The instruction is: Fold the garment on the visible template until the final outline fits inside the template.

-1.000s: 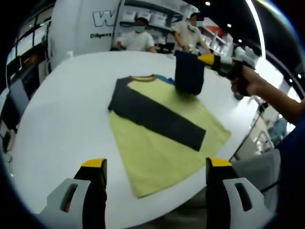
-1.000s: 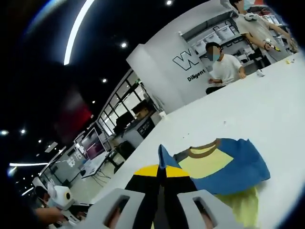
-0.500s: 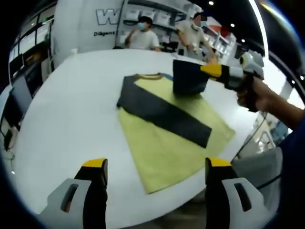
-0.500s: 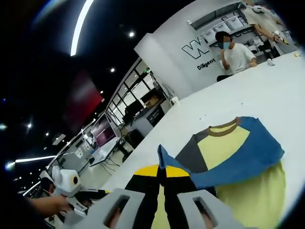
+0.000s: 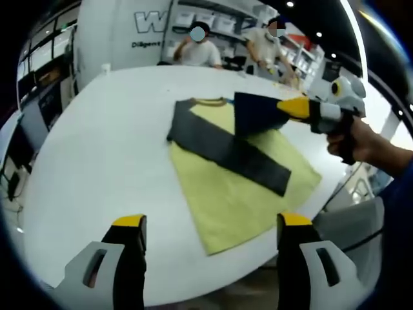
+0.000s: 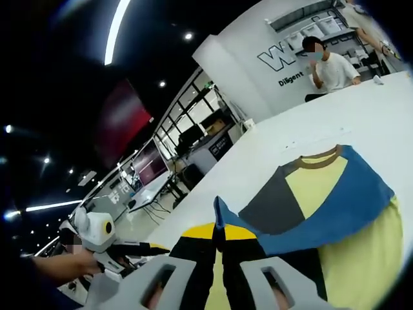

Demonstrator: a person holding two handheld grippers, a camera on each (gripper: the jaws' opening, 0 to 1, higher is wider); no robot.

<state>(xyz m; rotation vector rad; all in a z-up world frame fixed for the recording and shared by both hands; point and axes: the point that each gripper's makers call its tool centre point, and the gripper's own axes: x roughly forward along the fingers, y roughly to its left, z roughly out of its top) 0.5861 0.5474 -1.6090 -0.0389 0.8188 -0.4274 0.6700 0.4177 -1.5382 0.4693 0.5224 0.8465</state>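
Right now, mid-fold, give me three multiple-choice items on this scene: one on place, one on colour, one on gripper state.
1. Where does the yellow T-shirt with dark sleeves lie?
A. on the white round table
B. on a chair
C. on the floor

2. What colour is the collar band?
A. red
B. brown
C. white

3. What is the right gripper doing?
A. hanging open
B. shut on the blue sleeve
C. lying on the table

Answers: 1 A, the shirt lies flat on the tabletop; 2 B, brown shows at the neck; 3 B, cloth is pinched between its jaws.
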